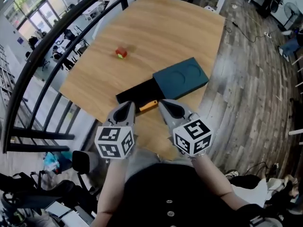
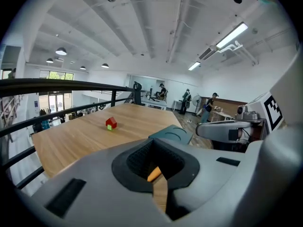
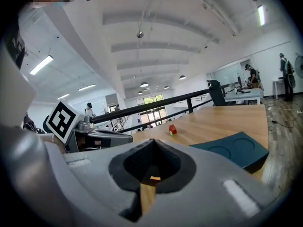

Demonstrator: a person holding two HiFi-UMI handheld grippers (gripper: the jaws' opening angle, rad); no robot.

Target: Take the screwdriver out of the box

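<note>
1 view — the head view — shows the box's black tray [image 1: 135, 92].

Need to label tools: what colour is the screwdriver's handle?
Orange; the screwdriver handle shows best in the head view.
</note>
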